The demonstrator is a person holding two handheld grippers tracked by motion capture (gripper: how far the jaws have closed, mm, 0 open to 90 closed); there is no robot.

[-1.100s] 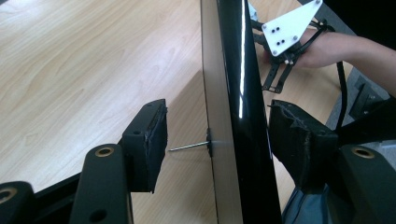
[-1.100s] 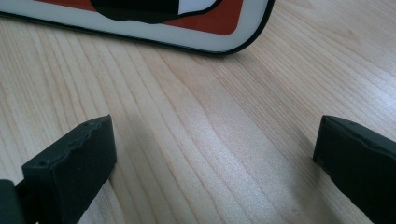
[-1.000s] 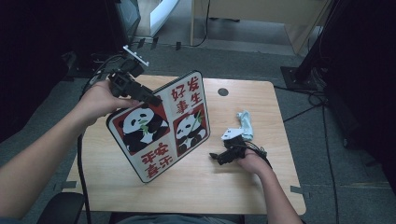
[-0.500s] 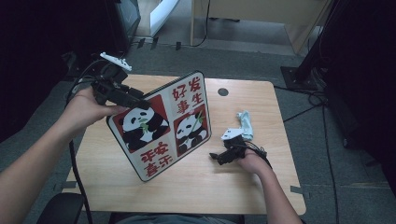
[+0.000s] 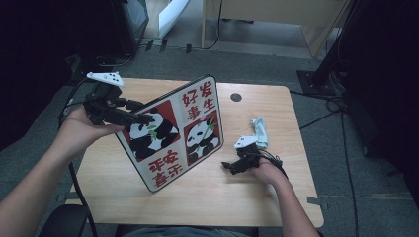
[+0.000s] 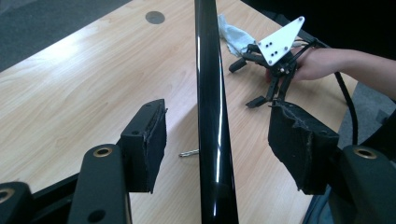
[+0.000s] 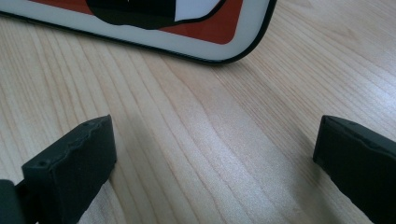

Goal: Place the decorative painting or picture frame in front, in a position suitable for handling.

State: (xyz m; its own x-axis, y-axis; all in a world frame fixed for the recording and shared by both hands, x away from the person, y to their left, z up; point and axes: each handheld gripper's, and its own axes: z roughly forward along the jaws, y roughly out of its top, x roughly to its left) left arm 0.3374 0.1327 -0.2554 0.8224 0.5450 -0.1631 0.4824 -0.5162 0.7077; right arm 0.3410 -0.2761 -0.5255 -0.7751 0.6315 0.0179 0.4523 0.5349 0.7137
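The panda board (image 5: 174, 133) stood tilted on its lower corner near the front edge of the wooden table (image 5: 257, 197), its upper left edge running between the jaws of the left gripper (image 5: 141, 118); in the left gripper view the board's black rim (image 6: 210, 116) passed straight up the gap, and neither pad (image 6: 148, 140) touched it, so the jaws stood wide around the edge with no grip on it; they had just opened a little further. The right gripper (image 5: 228, 166) rested on the table toward the right edge, jaws wide and empty, the board's rounded corner (image 7: 233, 46) just ahead of them; a crumpled cloth (image 5: 259, 129) lay behind that hand, near the cable hole (image 5: 235, 97).

The step in hand seemed to be steadying or re-gripping the board; done well, the left pads should close squarely on the rim, well centred so it cannot twist out; the right gripper might brace the lower corner against sliding across the smooth wood; an unsupported board could topple flat.
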